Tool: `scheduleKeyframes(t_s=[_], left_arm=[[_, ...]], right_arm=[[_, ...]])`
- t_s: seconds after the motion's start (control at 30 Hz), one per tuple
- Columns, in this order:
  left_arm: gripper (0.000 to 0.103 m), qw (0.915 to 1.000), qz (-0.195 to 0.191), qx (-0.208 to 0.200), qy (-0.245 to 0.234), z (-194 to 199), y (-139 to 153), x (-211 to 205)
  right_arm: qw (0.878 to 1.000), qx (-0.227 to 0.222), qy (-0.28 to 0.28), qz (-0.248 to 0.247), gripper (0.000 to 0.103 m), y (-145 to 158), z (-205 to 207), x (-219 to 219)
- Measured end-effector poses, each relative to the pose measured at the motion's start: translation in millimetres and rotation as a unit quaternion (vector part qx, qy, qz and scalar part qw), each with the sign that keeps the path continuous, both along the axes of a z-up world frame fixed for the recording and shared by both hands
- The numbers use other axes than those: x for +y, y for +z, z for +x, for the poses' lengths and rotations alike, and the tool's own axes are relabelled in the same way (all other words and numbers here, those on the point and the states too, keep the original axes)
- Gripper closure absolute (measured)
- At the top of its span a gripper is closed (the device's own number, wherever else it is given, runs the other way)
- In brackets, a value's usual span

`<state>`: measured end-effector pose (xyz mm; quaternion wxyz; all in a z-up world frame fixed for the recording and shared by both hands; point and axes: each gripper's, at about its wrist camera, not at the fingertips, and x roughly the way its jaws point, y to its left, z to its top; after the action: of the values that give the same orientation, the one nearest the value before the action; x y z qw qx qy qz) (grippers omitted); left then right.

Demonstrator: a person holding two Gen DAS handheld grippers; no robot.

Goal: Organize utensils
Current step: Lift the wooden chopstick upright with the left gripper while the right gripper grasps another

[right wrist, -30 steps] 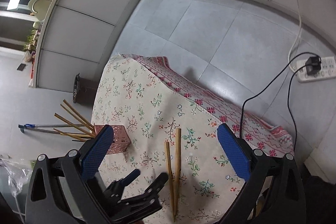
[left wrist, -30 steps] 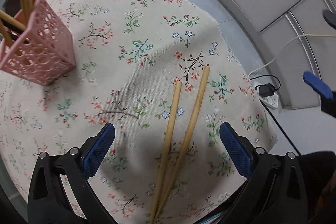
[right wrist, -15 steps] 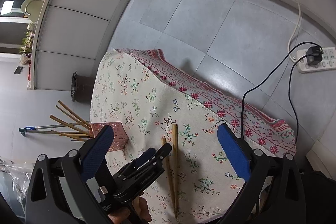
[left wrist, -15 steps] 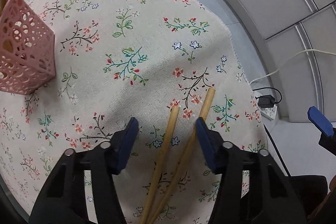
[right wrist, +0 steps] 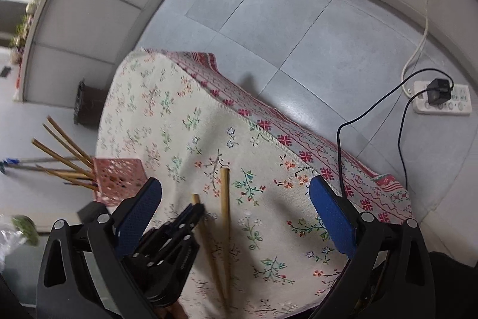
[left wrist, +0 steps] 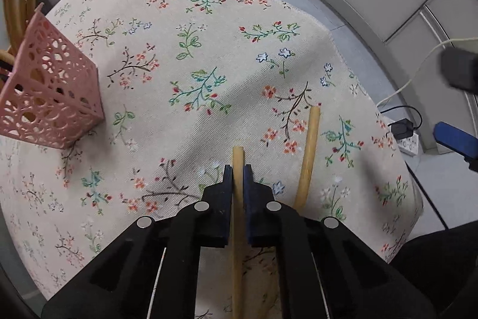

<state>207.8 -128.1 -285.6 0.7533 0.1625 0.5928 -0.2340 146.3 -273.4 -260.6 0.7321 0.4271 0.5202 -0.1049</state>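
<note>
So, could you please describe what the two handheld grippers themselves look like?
Both look alike: the left gripper and right gripper have matte black plastic frames with triangular cut-outs, round silver pivot pins, and blue textured pads lining the fingers. Thin pale lines run along the left frame's underside. No sleeves or markings are visible.

A floral tablecloth (right wrist: 167,122) is covering the table, its red-patterned border (right wrist: 298,151) hanging over the far edge. Grey floor tiles (right wrist: 269,20) are stretching beyond it and catching a pale sheen of light. White wall panels (right wrist: 98,5) are running along the far side above a grey skirting. A white power strip (right wrist: 442,102) is lying on the floor with a black plug (right wrist: 439,90) seated in it, a black cable (right wrist: 370,110) and a white cable (right wrist: 418,50) trailing away. A dark object, possibly a bin (right wrist: 85,104), is standing against the wall at the left
</note>
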Motion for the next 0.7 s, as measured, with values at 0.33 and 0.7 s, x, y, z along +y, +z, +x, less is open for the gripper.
scheduleKeyframes(t_s=[0.33, 0.7], left_arm=[[0.096, 0.9967, -0.020, -0.076, 0.021, -20.2, 58.2, 40.9], [0.096, 0.9819, -0.031, -0.174, 0.066, -49.2, 116.8, 92.0]], right_arm=[[0.995, 0.063, 0.071, -0.032, 0.007, -35.8, 23.0, 42.3], [0.984, 0.087, 0.133, -0.081, 0.023, -50.1, 41.0, 93.0]])
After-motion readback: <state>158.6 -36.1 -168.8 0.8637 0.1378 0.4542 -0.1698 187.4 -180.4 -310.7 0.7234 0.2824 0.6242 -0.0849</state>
